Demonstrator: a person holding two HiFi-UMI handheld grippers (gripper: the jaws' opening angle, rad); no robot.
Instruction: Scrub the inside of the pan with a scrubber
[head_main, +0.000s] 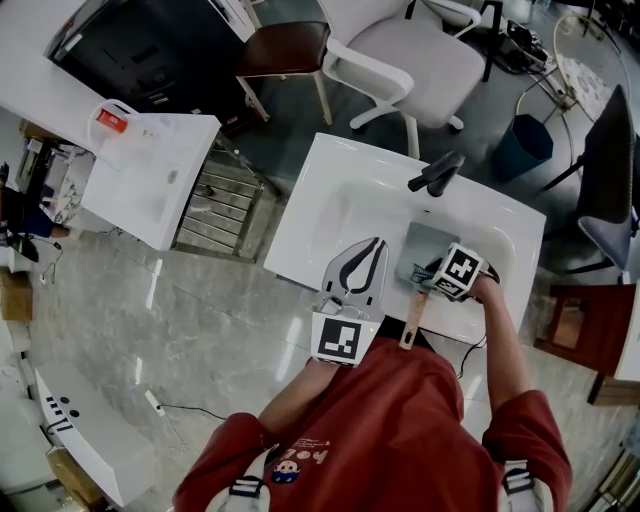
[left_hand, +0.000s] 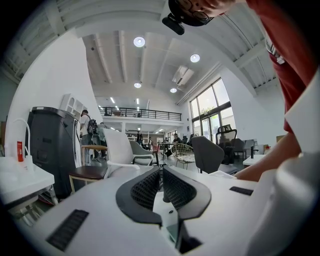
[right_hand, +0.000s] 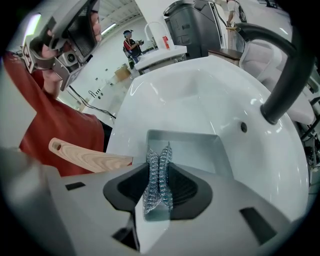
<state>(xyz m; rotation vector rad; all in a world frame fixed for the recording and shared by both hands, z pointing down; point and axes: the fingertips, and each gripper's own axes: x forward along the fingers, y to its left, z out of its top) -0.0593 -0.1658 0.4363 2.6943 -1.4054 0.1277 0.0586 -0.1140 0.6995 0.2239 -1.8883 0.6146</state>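
Pan: the grey square pan (head_main: 424, 248) lies inside the sink (head_main: 330, 190), in the part of the basin nearest to me. Its wooden handle (head_main: 412, 322) reaches out over the sink's near rim.
Scrubber: the steel-wool scrubber (right_hand: 159, 172) is above the pan's near wall, inside the sink. I cannot tell if it touches the metal.
Right gripper: my right gripper (head_main: 436, 270) is clamped on the scrubber, and both jaws press into the wad.
Left gripper: my left gripper (head_main: 374, 248) hangs over the near-left part of the sink. Its jaws are brought together with only a thin slit and nothing between them. It does not steady the pan.
Faucet: the black faucet (head_main: 437, 172) stands at the sink's far rim, and I see no water running.
Done: the scrubber is gripped and brought to the pan.
Left: I judge that most of the scrubbing itself is yet to do. The pan floor shows no foam and no marks, so I cannot read how much is cleaned.
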